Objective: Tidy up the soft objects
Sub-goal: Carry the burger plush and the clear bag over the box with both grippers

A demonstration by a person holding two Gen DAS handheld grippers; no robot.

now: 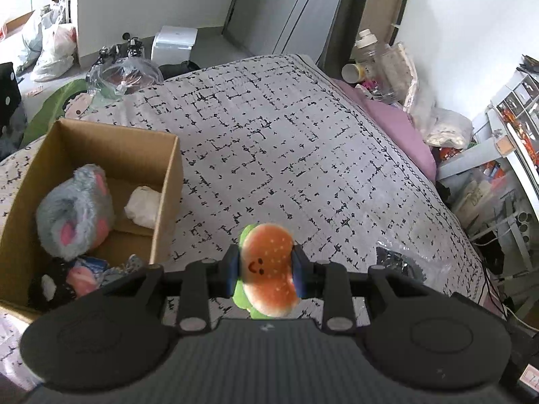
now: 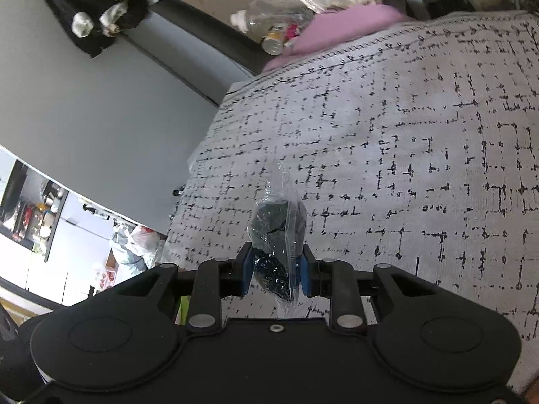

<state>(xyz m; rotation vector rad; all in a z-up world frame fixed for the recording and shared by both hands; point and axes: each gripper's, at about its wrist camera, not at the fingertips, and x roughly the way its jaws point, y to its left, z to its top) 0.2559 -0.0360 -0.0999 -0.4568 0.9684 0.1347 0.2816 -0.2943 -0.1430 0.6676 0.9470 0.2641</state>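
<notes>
My left gripper [image 1: 266, 271] is shut on a plush hamburger [image 1: 267, 266] with a smiley face and green lettuce, held above the patterned bedspread [image 1: 286, 141]. To its left stands an open cardboard box [image 1: 168, 181] holding a grey and pink furry plush [image 1: 75, 210], a white soft item [image 1: 143, 205] and other soft items at the near end. My right gripper [image 2: 276, 274] is shut on a clear plastic bag with a dark item inside [image 2: 278, 232], held above the bedspread [image 2: 404, 134].
A clear bag with a dark item [image 1: 401, 262] lies on the bed right of my left gripper. A purple sheet [image 1: 401, 128], bottles and bags crowd the bed's far right. White shelves [image 1: 505, 141] stand at the right. Bags and a white box [image 1: 173, 42] lie on the floor.
</notes>
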